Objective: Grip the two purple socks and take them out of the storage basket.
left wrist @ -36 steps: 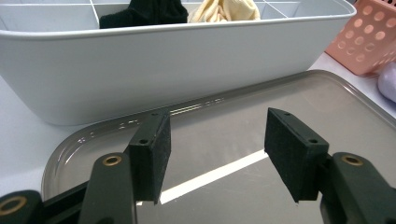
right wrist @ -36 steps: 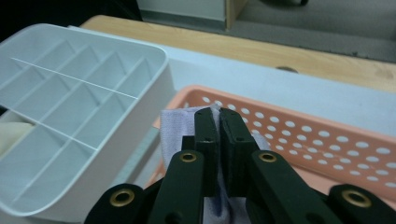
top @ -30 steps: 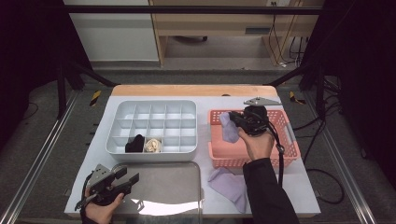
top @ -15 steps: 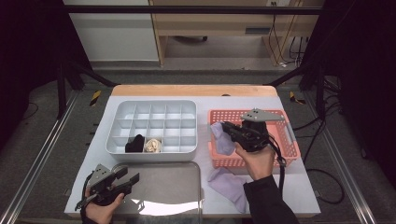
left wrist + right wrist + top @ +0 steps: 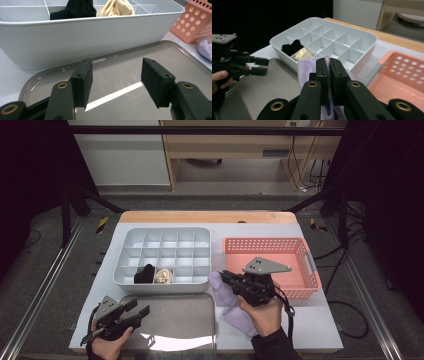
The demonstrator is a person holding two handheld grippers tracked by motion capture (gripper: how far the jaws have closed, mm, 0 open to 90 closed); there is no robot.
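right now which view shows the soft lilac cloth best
The high view: the soft lilac cloth hangs from the shut right gripper onto the table. The right gripper view shows cloth behind its jaws; the left gripper view shows a corner.

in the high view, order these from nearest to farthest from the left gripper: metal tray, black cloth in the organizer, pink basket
From the left gripper, at the table's near left corner:
1. Metal tray, directly beneath the jaws.
2. Black cloth, in the front row of the white organizer, just beyond the tray.
3. Pink basket, far across on the right side.
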